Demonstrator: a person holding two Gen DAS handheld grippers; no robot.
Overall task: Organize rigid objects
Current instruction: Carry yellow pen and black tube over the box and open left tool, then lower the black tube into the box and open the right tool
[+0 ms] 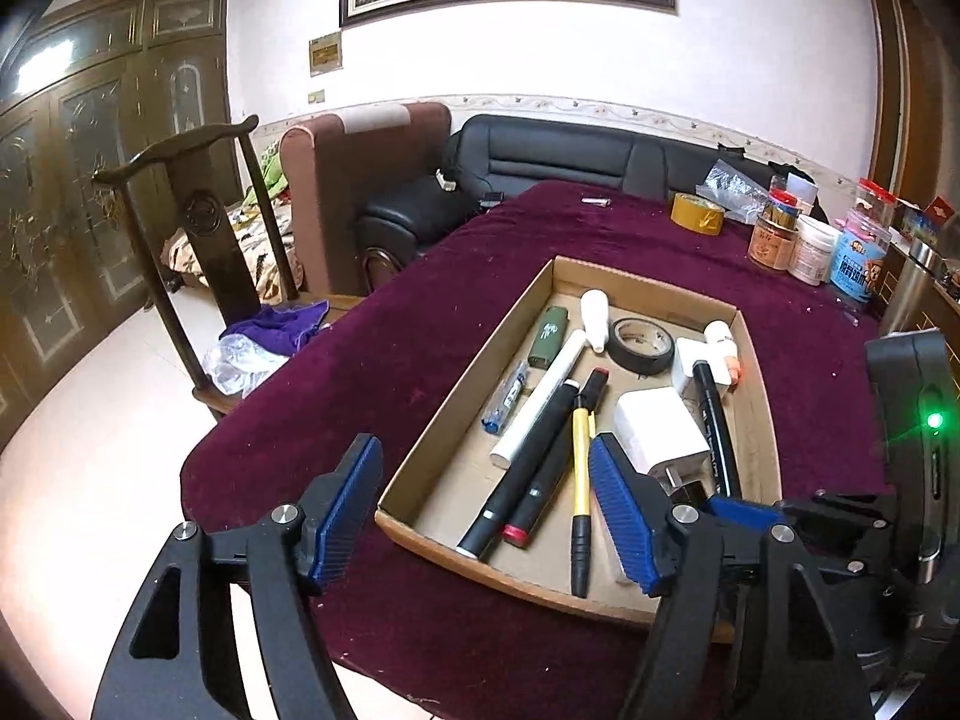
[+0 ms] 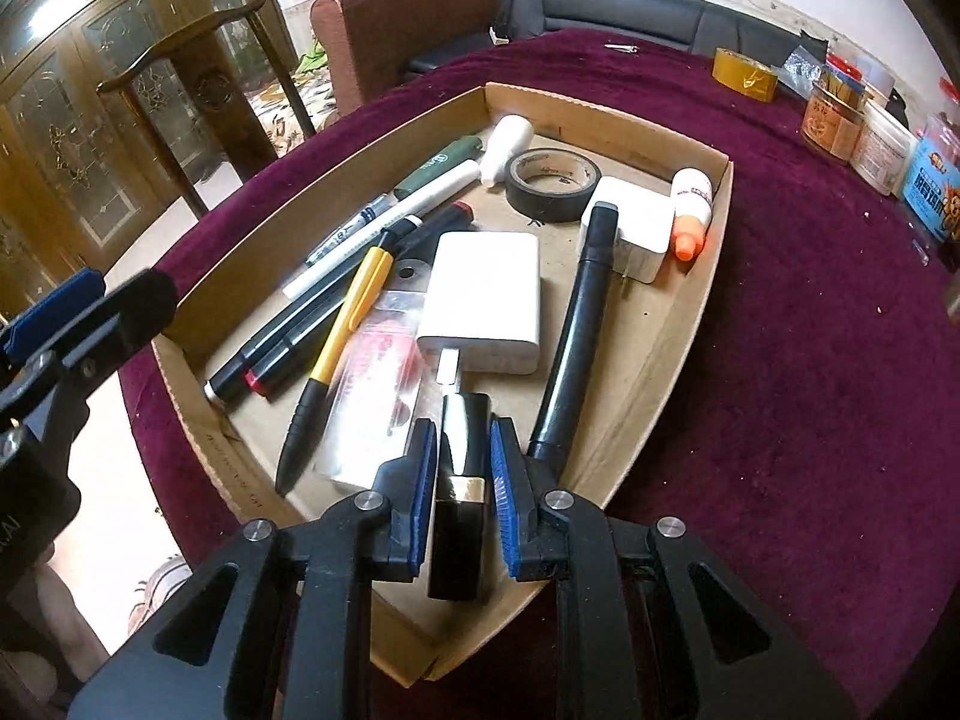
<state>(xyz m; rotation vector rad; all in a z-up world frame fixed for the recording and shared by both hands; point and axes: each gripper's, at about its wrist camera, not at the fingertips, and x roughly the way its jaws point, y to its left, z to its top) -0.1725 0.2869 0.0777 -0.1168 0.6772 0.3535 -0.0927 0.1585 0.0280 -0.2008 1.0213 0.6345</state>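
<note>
A shallow cardboard tray (image 1: 462, 354) (image 2: 666, 324) on the maroon table holds pens, markers, a black tape roll (image 1: 642, 345) (image 2: 549, 177), a white power bank (image 1: 657, 429) (image 2: 486, 300) and small bottles. My right gripper (image 2: 462, 450) is over the tray's near corner; its jaws stand closely either side of a glossy black lipstick tube with a gold band (image 2: 461, 486). Whether the pads press it is unclear. My left gripper (image 1: 486, 480) is open and empty above the tray's near left edge. The right gripper's blue pad shows in the left wrist view (image 1: 744, 513).
Jars and tubs (image 1: 816, 246) (image 2: 864, 132) and a yellow tape roll (image 1: 696, 213) (image 2: 744, 75) stand at the table's far right. A wooden chair (image 1: 204, 228) and sofas (image 1: 540, 162) lie beyond the table's left and far edges. A clear packet (image 2: 378, 372) lies in the tray.
</note>
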